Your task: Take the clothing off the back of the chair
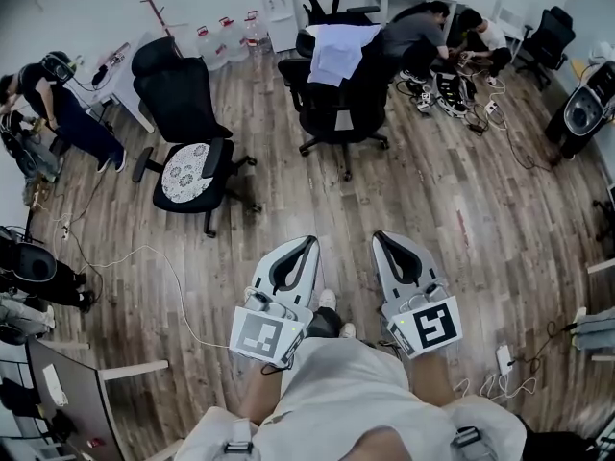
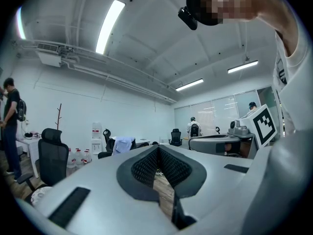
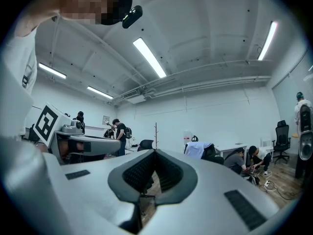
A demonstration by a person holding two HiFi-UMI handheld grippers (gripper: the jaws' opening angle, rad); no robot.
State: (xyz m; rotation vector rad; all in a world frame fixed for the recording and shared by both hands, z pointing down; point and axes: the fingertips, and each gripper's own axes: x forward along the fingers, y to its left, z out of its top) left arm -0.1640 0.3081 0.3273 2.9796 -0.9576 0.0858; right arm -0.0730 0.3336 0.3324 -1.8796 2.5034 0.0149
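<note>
Overhead, head view: left gripper (image 1: 306, 248) and right gripper (image 1: 384, 243) are hovering side by side over the wooden floor (image 1: 461, 219). Pale clothing (image 1: 341, 51) is hanging over the back of a black chair (image 1: 332, 113), well apart from both.
Left gripper view: jaws are pressing together, holding nothing; clothing (image 2: 123, 143) is showing beyond, left of the tip.
Right gripper view: jaws are likewise pressing together, empty; clothing (image 3: 198, 150) is showing beyond, right of the tip.

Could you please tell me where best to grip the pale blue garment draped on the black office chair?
Likely pinch the pale blue garment at its fold over the black office chair's backrest top, approaching from the near side; it hangs draped there.
</note>
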